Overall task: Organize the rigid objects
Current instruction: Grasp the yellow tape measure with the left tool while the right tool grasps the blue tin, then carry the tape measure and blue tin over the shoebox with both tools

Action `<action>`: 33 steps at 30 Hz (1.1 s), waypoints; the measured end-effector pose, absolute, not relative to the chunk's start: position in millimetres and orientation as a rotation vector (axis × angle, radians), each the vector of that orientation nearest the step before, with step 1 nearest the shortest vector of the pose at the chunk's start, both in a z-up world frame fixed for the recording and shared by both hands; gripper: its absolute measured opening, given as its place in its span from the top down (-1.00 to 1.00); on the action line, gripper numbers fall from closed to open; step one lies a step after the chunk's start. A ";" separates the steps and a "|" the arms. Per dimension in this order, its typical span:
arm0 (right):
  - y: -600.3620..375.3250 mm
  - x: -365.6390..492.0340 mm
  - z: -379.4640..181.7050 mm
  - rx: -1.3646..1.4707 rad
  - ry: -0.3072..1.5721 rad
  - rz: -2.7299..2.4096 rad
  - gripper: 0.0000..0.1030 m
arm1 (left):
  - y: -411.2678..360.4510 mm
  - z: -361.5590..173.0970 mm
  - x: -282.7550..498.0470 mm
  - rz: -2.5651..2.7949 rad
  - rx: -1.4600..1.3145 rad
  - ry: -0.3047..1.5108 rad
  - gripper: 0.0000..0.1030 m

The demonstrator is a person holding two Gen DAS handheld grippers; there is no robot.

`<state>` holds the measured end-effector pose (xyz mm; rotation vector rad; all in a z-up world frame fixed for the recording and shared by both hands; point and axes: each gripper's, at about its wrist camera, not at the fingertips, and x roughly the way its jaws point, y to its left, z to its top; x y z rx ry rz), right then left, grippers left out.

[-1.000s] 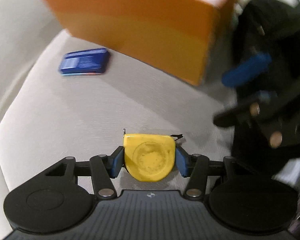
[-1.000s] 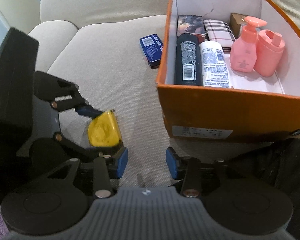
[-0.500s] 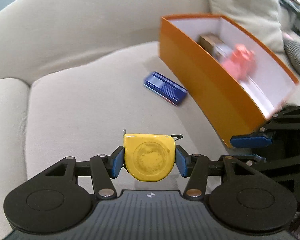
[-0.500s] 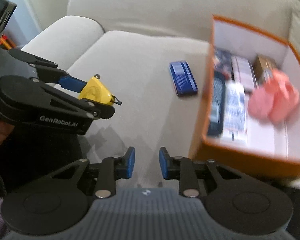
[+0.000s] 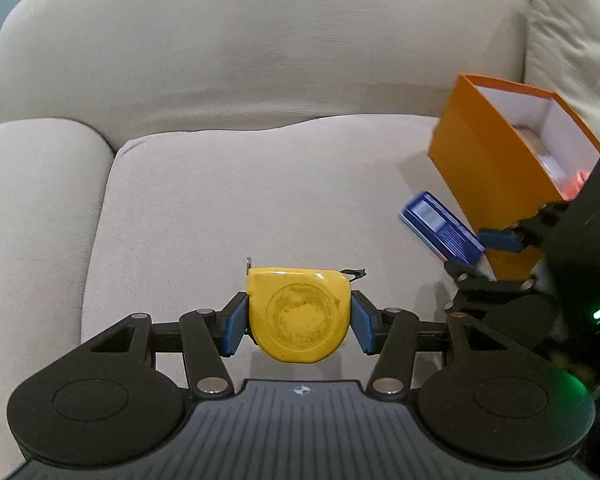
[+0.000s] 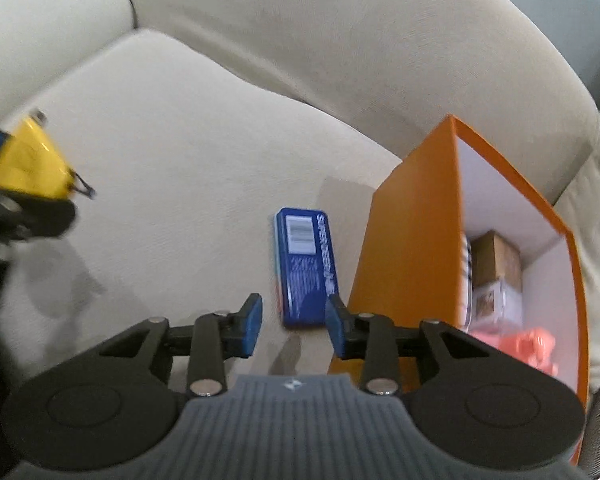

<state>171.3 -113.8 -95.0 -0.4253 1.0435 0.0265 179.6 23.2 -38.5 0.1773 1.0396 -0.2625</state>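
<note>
My left gripper (image 5: 298, 322) is shut on a yellow tape measure (image 5: 298, 314) and holds it above the sofa seat; it also shows in the right wrist view (image 6: 30, 166) at the far left. My right gripper (image 6: 294, 330) is open, its fingertips on either side of the near end of a flat blue tin (image 6: 306, 266) that lies on the seat beside the orange box (image 6: 408, 248). The tin (image 5: 440, 230) and the box (image 5: 488, 168) also show in the left wrist view, at the right.
The orange box holds pink bottles (image 6: 528, 346), a brown carton (image 6: 498, 258) and other items. The beige sofa has a backrest (image 5: 260, 52), an armrest (image 5: 32, 216) at the left and a cushion (image 5: 572, 40) behind the box.
My right gripper has moved forward and down to the blue tin and opened wider. My left gripper has swung left, away from the box, still holding the tape measure.
</note>
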 end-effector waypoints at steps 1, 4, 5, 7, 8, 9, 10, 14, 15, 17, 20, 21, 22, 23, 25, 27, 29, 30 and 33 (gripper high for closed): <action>-110.0 177.2 -102.2 -0.450 1.048 0.012 0.29 | 26.4 -40.5 183.3 -0.261 0.168 1.044 -0.18; -104.1 190.9 -118.5 -0.496 1.059 -0.026 0.29 | 32.4 -47.2 194.1 -0.263 0.147 1.058 -0.18; -103.5 194.4 -123.1 -0.507 1.066 -0.034 0.29 | 33.3 -49.4 196.9 -0.266 0.142 1.060 -0.18; -101.2 198.6 -126.8 -0.523 1.059 -0.040 0.25 | 32.8 -55.3 202.6 -0.274 0.136 1.062 -0.18; -100.3 200.2 -128.2 -0.534 1.055 -0.040 0.23 | 32.8 -56.5 204.9 -0.278 0.132 1.063 -0.18; -98.5 201.3 -129.4 -0.546 1.054 -0.040 0.23 | 32.6 -58.2 207.1 -0.282 0.127 1.065 -0.18; -96.9 201.3 -131.0 -0.554 1.051 -0.042 0.22 | 33.1 -58.7 207.3 -0.285 0.121 1.067 -0.18; -96.1 210.4 -132.6 -0.570 1.044 -0.053 0.17 | 31.9 -60.5 210.9 -0.296 0.102 1.069 -0.18; -96.1 211.7 -132.3 -0.571 1.042 -0.054 0.19 | 31.4 -60.3 210.6 -0.298 0.101 1.068 -0.18; -96.1 216.0 -133.3 -0.576 1.040 -0.046 0.22 | 30.4 -60.5 208.6 -0.301 0.104 1.068 -0.18; -93.9 216.7 -128.3 -0.609 1.016 -0.018 0.48 | 29.3 -58.5 202.3 -0.301 0.118 1.070 -0.18; -93.7 215.4 -125.3 -0.604 1.013 -0.018 0.53 | 29.2 -56.5 199.8 -0.300 0.120 1.069 -0.18; -96.0 215.1 -122.5 -0.587 1.016 -0.016 0.55 | 28.5 -54.8 198.8 -0.300 0.120 1.069 -0.18; -98.8 214.6 -119.4 -0.568 1.018 -0.015 0.57 | 28.5 -52.0 195.7 -0.300 0.118 1.067 -0.18; -105.6 211.4 -107.9 -0.521 1.009 -0.005 0.64 | 27.8 -46.2 191.3 -0.301 0.116 1.062 -0.18; -108.3 202.1 -91.7 -0.496 0.979 0.018 0.70 | 25.8 -37.3 184.4 -0.304 0.120 1.052 -0.18; -114.0 190.5 -69.8 -0.449 0.941 0.073 0.71 | 23.7 -28.1 177.8 -0.308 0.126 1.032 -0.18; -116.5 182.7 -58.8 -0.433 0.926 0.098 0.72 | 21.6 -21.5 173.3 -0.316 0.127 1.021 -0.18; -133.7 159.3 -25.2 -0.410 0.858 0.186 0.73 | 12.1 -2.3 161.3 -0.353 0.131 0.987 -0.18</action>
